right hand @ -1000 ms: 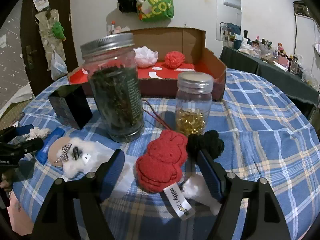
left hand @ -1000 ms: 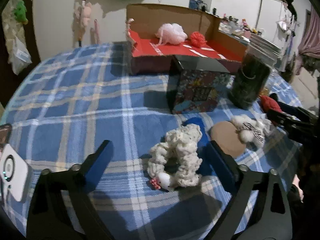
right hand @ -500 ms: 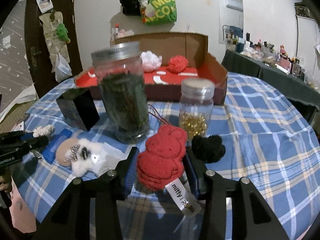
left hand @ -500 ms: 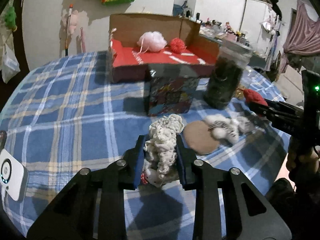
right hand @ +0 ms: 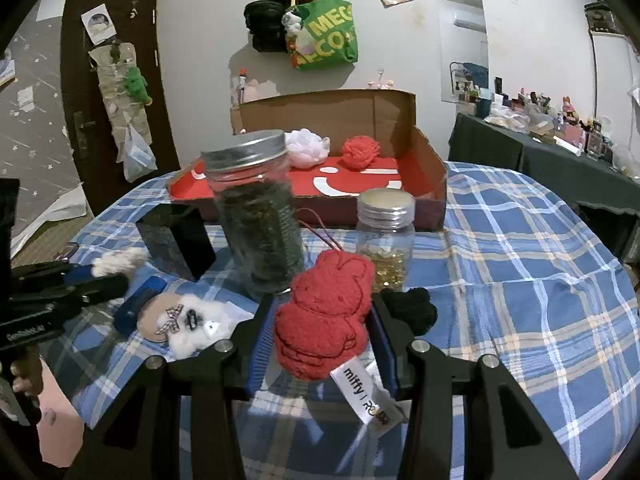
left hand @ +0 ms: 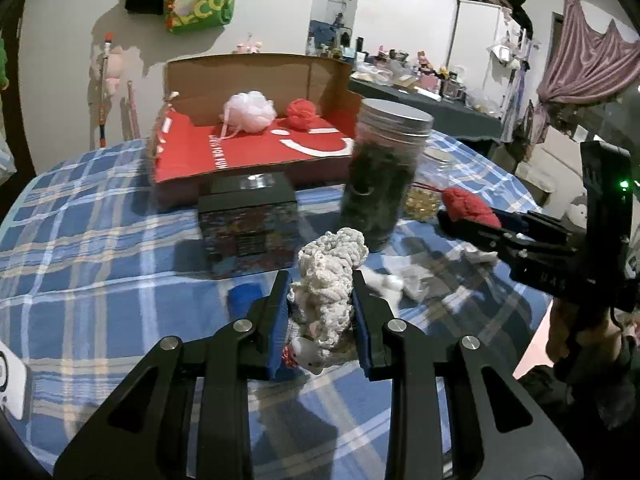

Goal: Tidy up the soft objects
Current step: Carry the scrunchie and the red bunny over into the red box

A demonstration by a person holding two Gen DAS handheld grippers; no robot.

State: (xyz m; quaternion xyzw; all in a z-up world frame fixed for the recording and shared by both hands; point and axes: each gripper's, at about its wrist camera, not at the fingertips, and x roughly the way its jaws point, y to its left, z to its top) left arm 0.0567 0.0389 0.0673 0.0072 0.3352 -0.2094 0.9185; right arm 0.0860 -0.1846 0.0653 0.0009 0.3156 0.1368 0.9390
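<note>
My left gripper (left hand: 320, 320) is shut on a cream crocheted scrunchie (left hand: 330, 280), held a little above the plaid cloth. My right gripper (right hand: 320, 340) is shut on a red knitted bunny (right hand: 326, 316) with a white label, also lifted. From the left wrist view the right gripper (left hand: 452, 220) shows at the right with the red bunny (left hand: 468, 204). From the right wrist view the left gripper (right hand: 108, 276) shows at the left with the scrunchie (right hand: 116, 260). At the back stands an open cardboard box (left hand: 240, 152) with a red floor, holding a pink pouf (left hand: 250, 112) and a red pompom (left hand: 301, 114).
A tall jar of dark leaves (right hand: 256, 216), a small jar of gold beads (right hand: 386, 236) and a black box (right hand: 174, 240) stand before the cardboard box. A white fluffy toy on a tan disc (right hand: 188, 322), a blue object (right hand: 138, 308) and a black scrunchie (right hand: 412, 308) lie on the cloth.
Both grippers closed on their soft objects and lifted them off the cloth. The left gripper has moved forward toward the black box and tall jar.
</note>
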